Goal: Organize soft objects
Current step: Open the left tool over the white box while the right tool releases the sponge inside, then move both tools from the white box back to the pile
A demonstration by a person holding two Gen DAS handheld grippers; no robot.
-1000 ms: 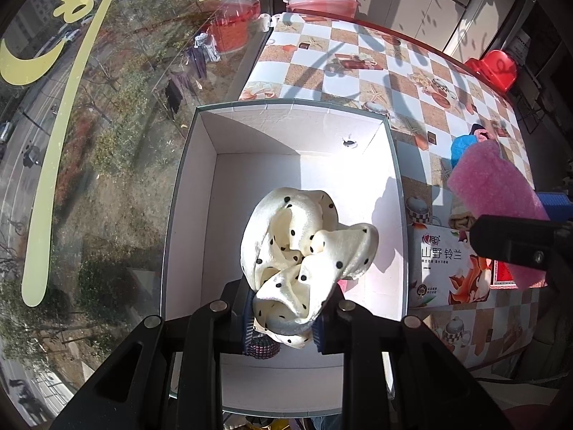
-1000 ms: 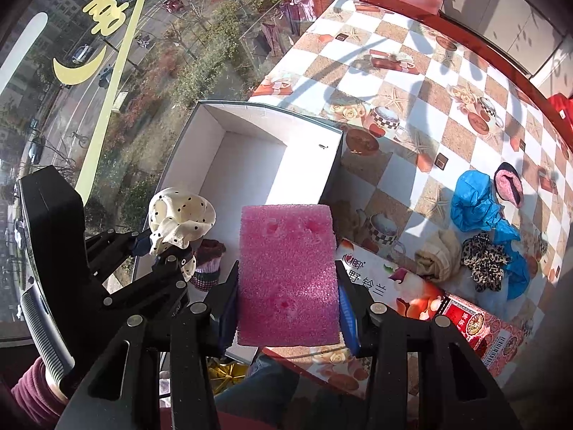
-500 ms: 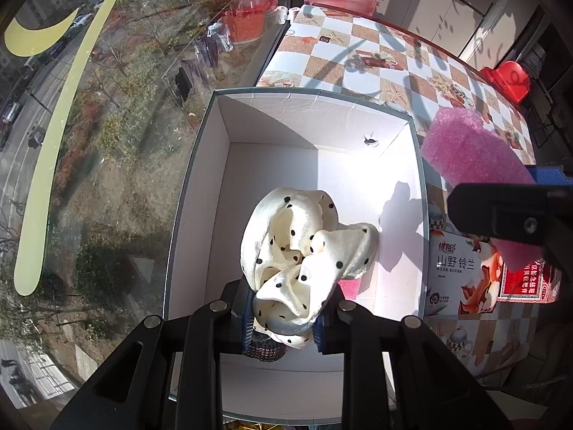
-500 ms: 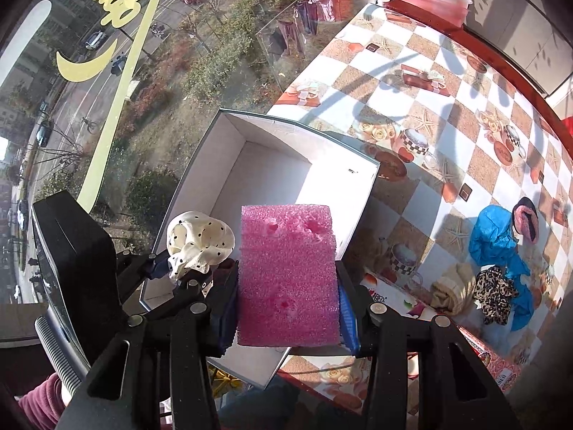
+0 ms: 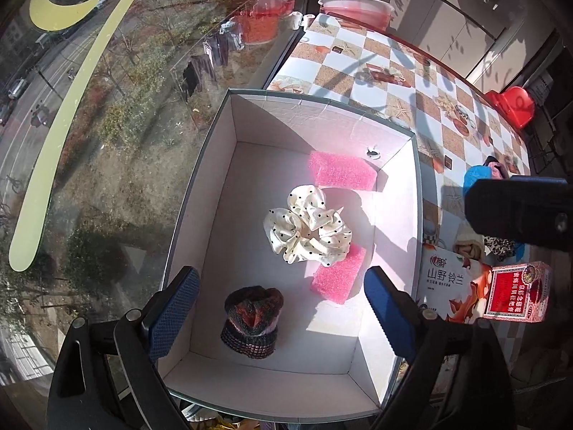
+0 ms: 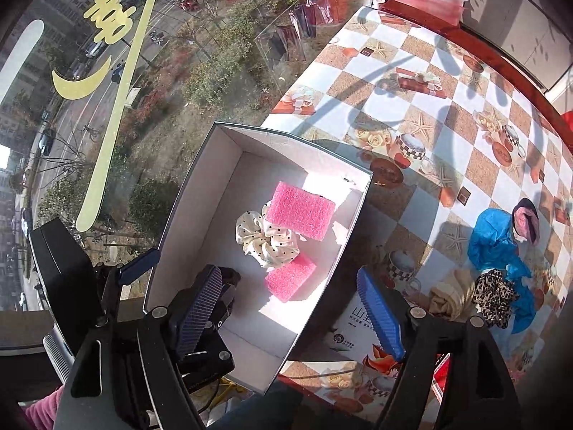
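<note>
Both claws, left (image 5: 279, 308) and right (image 6: 286, 315), just sprung wide, nothing between. Scrunchie (image 5: 308, 229) and sponges (image 5: 342, 170) lying in box (image 5: 200, 193): light, squashy (likely forgiving anywhere). Remaining cloths (image 6: 497, 240) on table: pinch a bunched fold.

Strong daylight is seen in both views, and hard-edged shadows are thrown across the checkered tablecloth (image 6: 447, 82) in long curved bands. Inside the white box (image 5: 229, 186) one part of the floor is lit to near overexposure while the rest is left in soft grey shade; a pink tint is cast onto the white card beside the pink foam blocks (image 5: 342, 170). Reflections and yellow decals are laid over the window glass (image 5: 89, 125), so the street behind is slightly washed out. Heavy fisheye bending is shown towards the rims, and the corners are vignetted to black. The centre is rendered sharply; the nearest black hardware is slightly softened.
</note>
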